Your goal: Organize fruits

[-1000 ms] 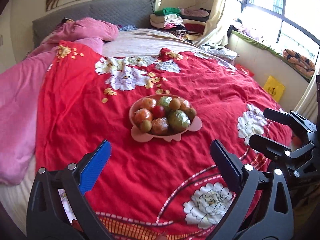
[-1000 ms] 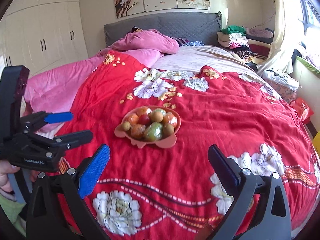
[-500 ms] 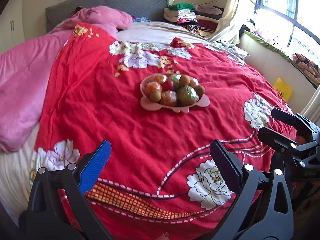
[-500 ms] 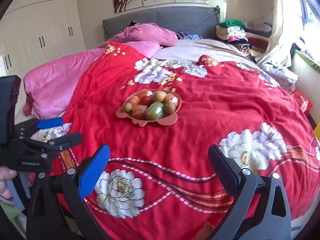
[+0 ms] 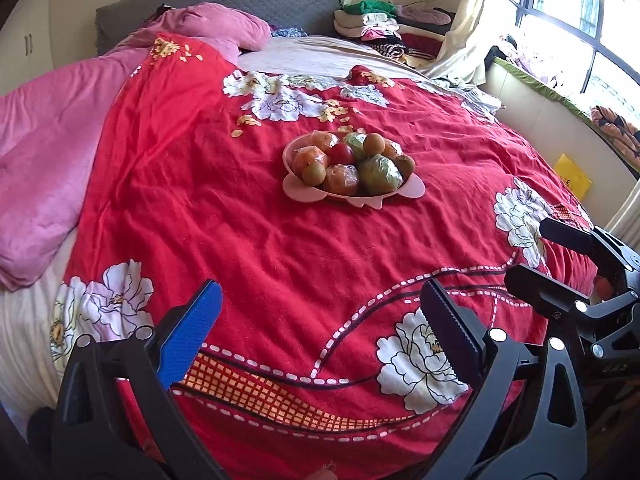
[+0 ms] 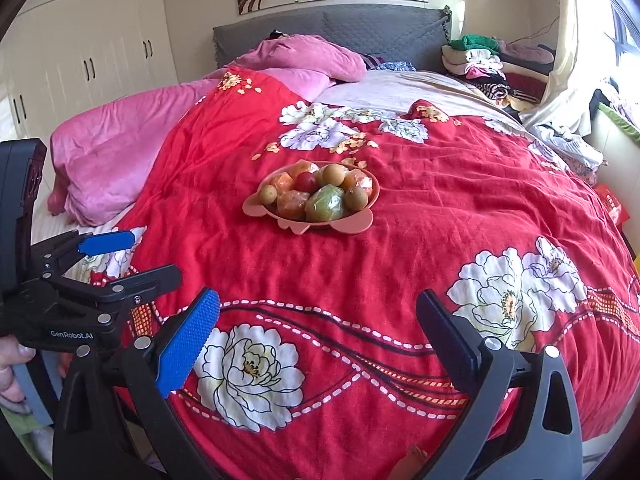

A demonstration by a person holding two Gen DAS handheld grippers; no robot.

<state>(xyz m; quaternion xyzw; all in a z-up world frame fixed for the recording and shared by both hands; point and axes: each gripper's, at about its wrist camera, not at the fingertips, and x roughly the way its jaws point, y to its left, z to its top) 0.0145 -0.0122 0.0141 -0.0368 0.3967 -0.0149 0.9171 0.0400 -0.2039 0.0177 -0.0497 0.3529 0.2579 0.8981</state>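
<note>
Left tool [image 5: 318, 318]: jaws spread wide, empty; level, aimed at the bowl.
Right tool [image 6: 318, 320]: likewise agape, empty.
Change: both tools have drawn back from the bowl; likely nothing left to place.
Bowl [image 5: 414, 189]: mid-bed, beyond both tools, heaped with fruits [image 5: 380, 170].

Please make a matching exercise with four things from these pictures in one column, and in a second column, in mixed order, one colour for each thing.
Things:
1. plate under the fruit
2. headboard
3. quilt under the plate
4. large wrapped fruit at the plate's front

Colours:
A. grey
B. green
C. pink
D. red with white flowers

Pairs: 1-C, 2-A, 3-D, 4-B
</note>
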